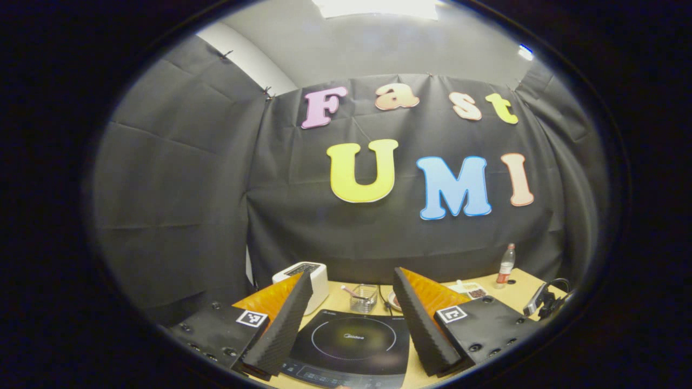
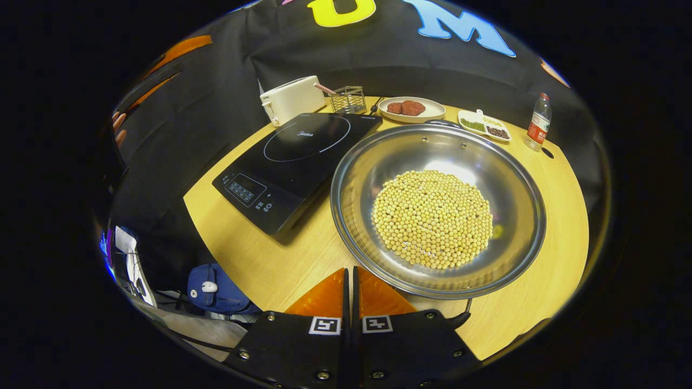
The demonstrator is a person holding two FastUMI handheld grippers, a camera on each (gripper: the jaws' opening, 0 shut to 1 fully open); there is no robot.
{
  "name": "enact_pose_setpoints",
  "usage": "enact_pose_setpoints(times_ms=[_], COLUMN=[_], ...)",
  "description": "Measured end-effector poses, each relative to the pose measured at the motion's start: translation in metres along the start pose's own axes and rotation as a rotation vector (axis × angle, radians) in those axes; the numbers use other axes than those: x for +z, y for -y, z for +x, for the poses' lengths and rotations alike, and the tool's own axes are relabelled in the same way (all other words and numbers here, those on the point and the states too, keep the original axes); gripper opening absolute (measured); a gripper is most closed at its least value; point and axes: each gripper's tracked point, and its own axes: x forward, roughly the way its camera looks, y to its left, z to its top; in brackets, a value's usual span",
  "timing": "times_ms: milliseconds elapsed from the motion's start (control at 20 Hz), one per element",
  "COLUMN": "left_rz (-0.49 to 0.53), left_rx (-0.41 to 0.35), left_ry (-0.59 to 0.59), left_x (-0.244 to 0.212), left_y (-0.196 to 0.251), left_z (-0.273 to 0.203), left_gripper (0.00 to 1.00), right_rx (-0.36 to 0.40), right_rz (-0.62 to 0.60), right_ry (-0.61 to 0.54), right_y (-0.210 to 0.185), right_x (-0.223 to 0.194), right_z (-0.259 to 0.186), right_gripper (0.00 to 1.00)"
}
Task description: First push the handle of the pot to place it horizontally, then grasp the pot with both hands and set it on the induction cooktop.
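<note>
Left gripper view. Left gripper (image 1: 351, 302) held up high over the near edge of the table (image 1: 519, 294), jaws wide apart, nothing between them. It looks level at the booth wall more than at the work. Between the fingers, below: the cooktop (image 1: 351, 346), bare glass. Behind it a toaster (image 1: 309, 281), a small wire basket (image 1: 364, 298), part of a plate (image 1: 395, 302). Further right a sectioned dish (image 1: 471, 292) and a bottle (image 1: 506, 265) by the back edge. A dark clamp-like thing with a cable at the far right; can't make it out.

Right gripper view. Right gripper (image 2: 350, 286) clenched, fingers pressed together on nothing, tips low over the table (image 2: 254, 254) just off the near rim of the pot (image 2: 438, 210). Pot is a wide shallow steel pan with a heap of beans (image 2: 432, 219) in it, sitting on the wood just right of the cooktop (image 2: 294, 162), rim near the cooktop's edge. A dark stub pokes from under the near rim by the gripper, probably the handle; a second handle hints at the far rim.

Judgement: first step in hand, the handle push, not yet done by the look of it. Closed fingers suit a nudge. Next move calls for a sideways shove on that stub until the handles lie level, then both grippers on the pot, so the left must come down.

In the way: little. Plate (image 2: 412, 109), dish (image 2: 484, 125), bottle (image 2: 539, 121), toaster (image 2: 292, 98) and basket (image 2: 348, 99) all sit behind. Loose beans may slide if the pot tips.
</note>
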Motion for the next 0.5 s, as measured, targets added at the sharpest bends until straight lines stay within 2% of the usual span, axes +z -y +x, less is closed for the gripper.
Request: enact_pose_setpoints(times_ms=[200, 500], left_rz=[-0.008, -0.038], left_rx=[-0.055, -0.129], left_ry=[-0.007, -0.021], left_x=[-0.008, -0.016], left_y=[0.019, 0.043], left_z=[0.018, 0.050], left_gripper=[0.98, 0.98], right_rx=[-0.026, -0.110], right_rz=[-0.003, -0.046], right_ry=[-0.034, -0.105], right_y=[0.009, 0.038], right_x=[-0.005, -0.014], right_z=[-0.004, -0.011], right_gripper=[0.01, 0.00])
